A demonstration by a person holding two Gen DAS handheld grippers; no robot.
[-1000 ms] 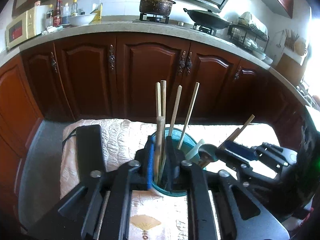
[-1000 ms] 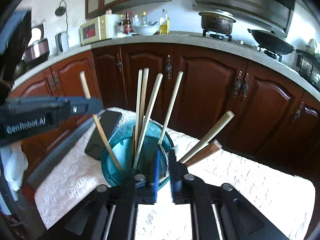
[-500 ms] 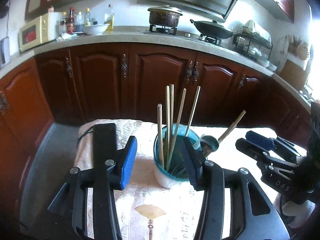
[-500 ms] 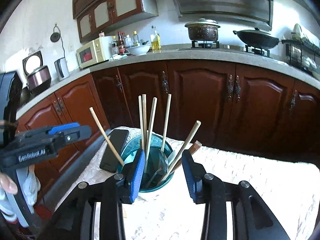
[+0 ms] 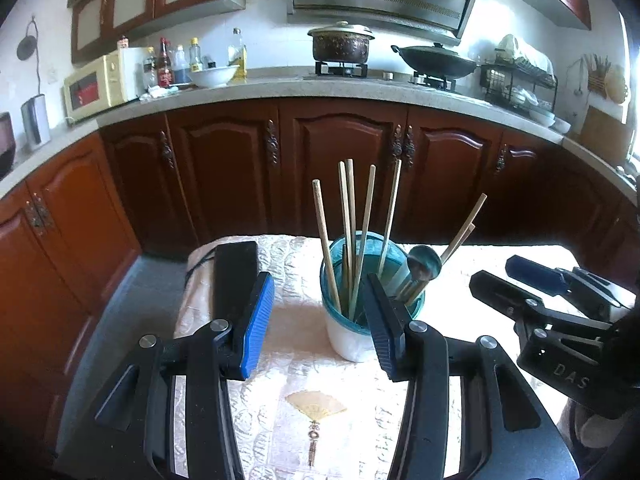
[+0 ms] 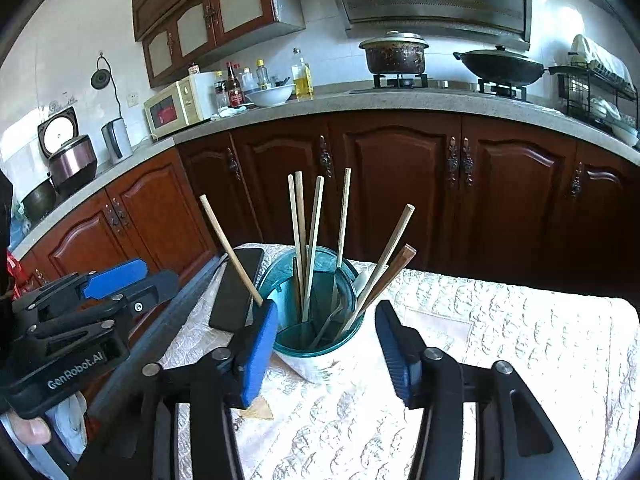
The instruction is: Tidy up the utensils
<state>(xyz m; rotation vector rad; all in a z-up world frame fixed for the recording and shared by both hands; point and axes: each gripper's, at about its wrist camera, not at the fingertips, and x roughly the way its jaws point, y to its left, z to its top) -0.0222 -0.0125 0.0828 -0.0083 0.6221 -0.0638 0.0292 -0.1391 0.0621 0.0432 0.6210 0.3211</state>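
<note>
Right wrist alone shows rice cooker [image 6: 72, 160].

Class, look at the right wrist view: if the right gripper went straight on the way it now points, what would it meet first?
Most likely the teal cup of chopsticks, which stands just ahead between the open jaws of the right gripper; exact depth is unclear.

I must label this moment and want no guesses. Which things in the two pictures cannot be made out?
- Lower ends of the chopsticks: both views, hidden inside the teal holder.
- Metal utensils in the holder: right wrist view, kind unclear, overlapped by sticks.
- Black flat device: left wrist view, near end hidden behind a finger of the left gripper.
- Bottle labels on the counter: too small.
</note>
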